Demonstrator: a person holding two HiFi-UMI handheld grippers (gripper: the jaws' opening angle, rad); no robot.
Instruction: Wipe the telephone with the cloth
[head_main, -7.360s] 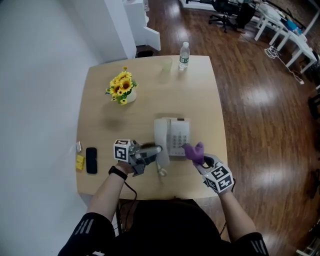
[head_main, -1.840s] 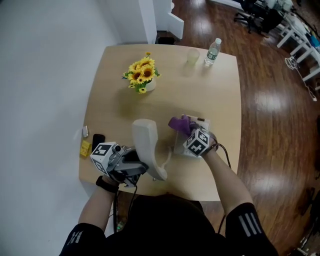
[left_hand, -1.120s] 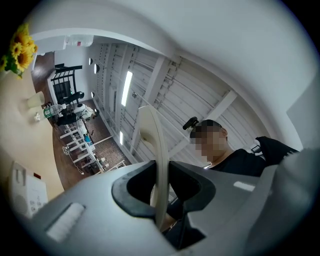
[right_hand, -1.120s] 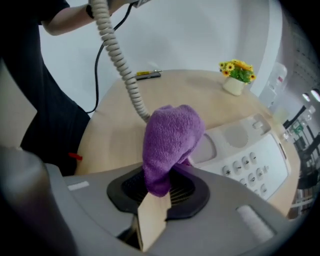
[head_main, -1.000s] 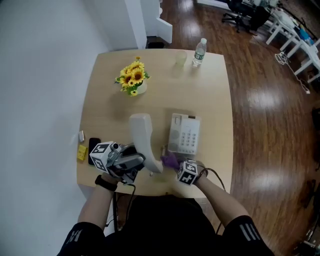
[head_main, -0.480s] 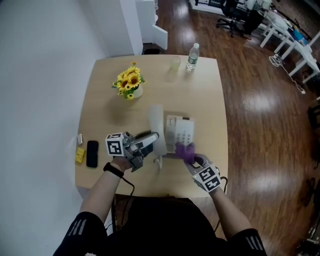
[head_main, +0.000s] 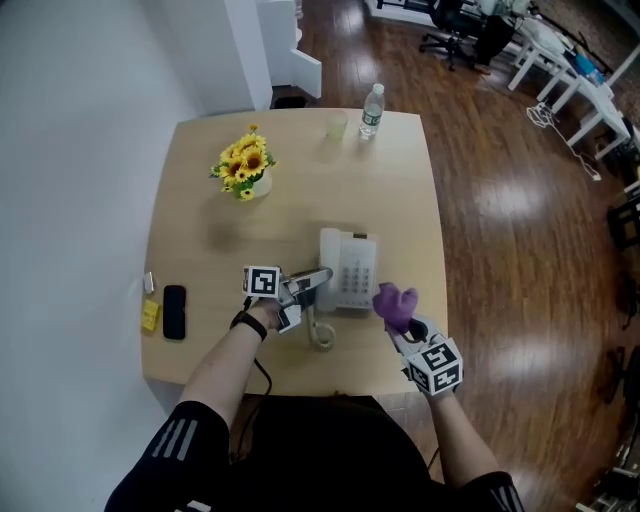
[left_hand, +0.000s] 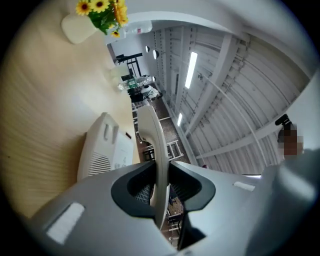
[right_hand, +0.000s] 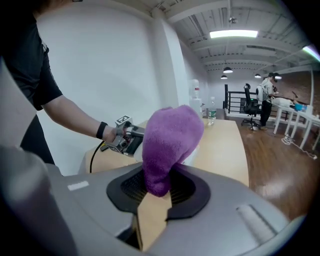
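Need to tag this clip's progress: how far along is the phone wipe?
Done: the purple cloth is picked up and the handset is off the phone base. In hand: right tongs shut on the cloth, held clear of the phone; left tongs shut on the handset beside the base. Left: any remaining wiping, which this moment can't settle, then probably seating the handset.

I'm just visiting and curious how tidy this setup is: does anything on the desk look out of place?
Only the handset: it is off the telephone base, pinched on edge in the left gripper close beside it. Nothing looks spilled or damaged.
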